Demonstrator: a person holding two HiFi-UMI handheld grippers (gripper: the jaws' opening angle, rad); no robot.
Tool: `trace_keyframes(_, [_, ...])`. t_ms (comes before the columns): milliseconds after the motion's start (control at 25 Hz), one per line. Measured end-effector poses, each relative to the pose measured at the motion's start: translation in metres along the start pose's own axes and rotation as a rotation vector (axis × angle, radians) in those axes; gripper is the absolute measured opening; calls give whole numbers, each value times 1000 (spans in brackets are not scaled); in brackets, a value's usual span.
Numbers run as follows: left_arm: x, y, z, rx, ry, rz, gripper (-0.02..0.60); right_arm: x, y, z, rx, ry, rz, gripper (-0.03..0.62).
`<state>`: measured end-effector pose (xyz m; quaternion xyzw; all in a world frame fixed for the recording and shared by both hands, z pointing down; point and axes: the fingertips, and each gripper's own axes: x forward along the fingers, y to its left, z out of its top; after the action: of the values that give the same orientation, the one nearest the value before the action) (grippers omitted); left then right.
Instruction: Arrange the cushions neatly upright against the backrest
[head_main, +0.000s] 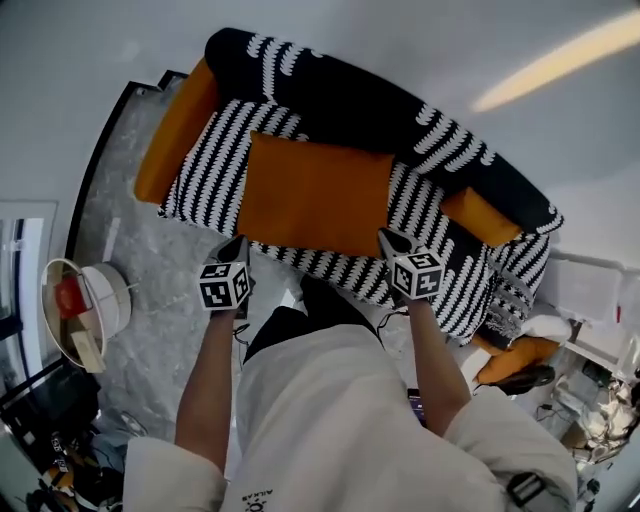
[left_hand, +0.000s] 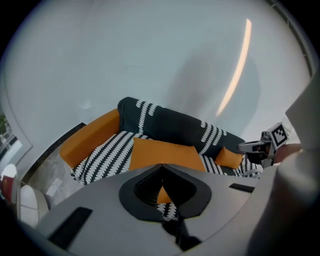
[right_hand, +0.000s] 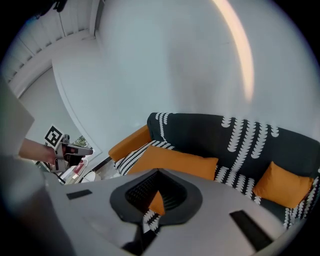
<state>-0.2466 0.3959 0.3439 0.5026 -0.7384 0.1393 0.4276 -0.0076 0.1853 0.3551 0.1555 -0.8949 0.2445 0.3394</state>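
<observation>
Lying flat just ahead of the left gripper (head_main: 239, 246) and right gripper (head_main: 386, 238), jaws pressed together and empty, the large cushion (head_main: 315, 195) is not yet upright against the backrest (head_main: 350, 100).

Large cushion (head_main: 315, 195) flat on sofa (head_main: 215, 165) seat, small cushion (head_main: 480, 215) to its right, leaning against the backrest (head_main: 350, 95)

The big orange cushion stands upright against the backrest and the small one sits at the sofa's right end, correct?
No: the big orange cushion lies flat on the seat, per the head view. The small one does sit at the sofa's right end.
</observation>
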Motion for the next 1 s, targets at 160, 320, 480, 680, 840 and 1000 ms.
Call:
trace_keyframes(160, [28,20,28,1,15,12,18,32,-27,27,14,0,-23,23])
trace_keyframes(320, [54,40,52,9,36,12,18,54,-48,48,55,-11,-64,23])
trace_keyframes(480, [88,63,77,36,57,3,18,81,-65,56,81,10,-108,23])
trace_keyframes(680, [137,85,95,65,106,-46,18,112,-86,53,108,64,-179,23])
trace_keyframes(840, [182,99,101,101,145,-68,18,137,-116,50,185,69,-235,23])
trace_keyframes(1000, [239,116,100,99,175,-93,20,168,-156,39,225,94,-305,23])
